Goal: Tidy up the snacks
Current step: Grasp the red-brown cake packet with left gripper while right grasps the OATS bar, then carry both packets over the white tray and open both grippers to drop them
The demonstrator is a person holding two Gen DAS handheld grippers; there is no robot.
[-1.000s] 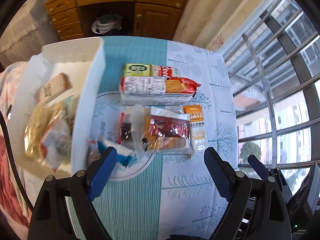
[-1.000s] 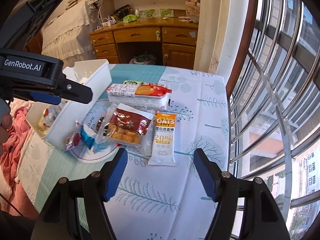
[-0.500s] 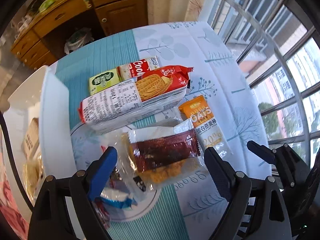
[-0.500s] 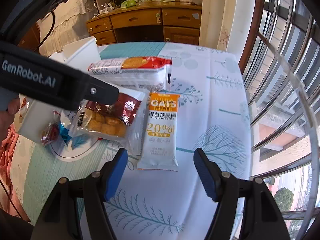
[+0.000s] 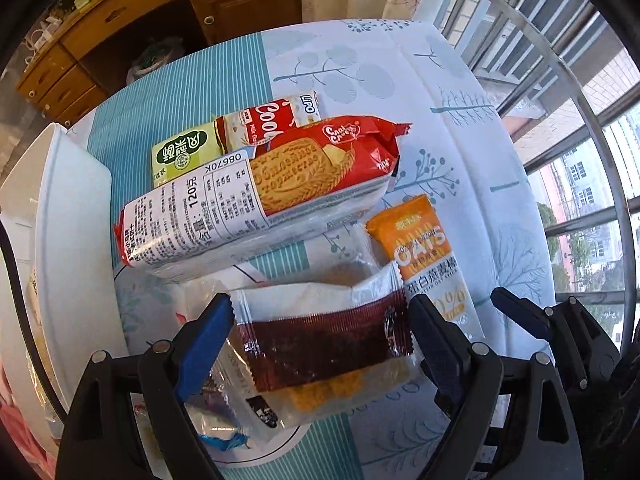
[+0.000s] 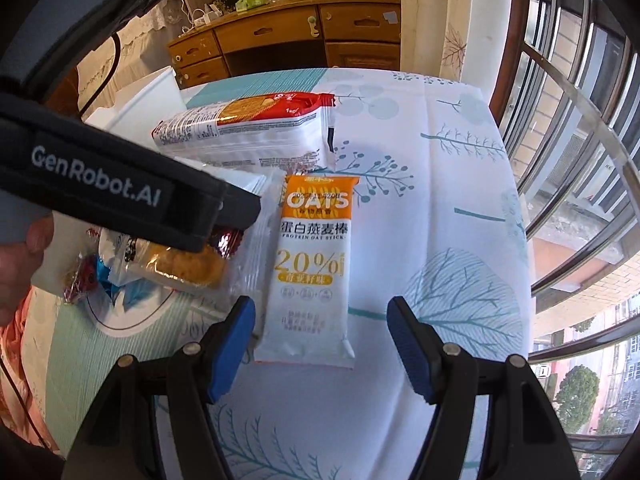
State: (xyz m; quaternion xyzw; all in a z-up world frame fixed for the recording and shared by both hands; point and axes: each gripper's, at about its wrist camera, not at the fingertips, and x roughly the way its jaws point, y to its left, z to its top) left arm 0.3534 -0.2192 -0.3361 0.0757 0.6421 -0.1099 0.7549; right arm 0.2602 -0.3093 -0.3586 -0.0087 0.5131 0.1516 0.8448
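My left gripper is open, its fingers on either side of a clear bag with a dark red label holding golden pieces. Behind it lies a long red and white biscuit pack, a green and red cookie box and an orange and white oat bar. My right gripper is open, low over the table, straddling the near end of the oat bar. The left gripper's body covers part of the clear bag in the right wrist view.
A white bin with snacks in it stands at the left of the table. Small red and blue wrapped sweets lie beside the bag. A wooden desk is behind; window bars run along the right.
My left gripper swung from the bin side and came down around the clear bag. My right gripper moved forward and down onto the oat bar. Both stayed open.
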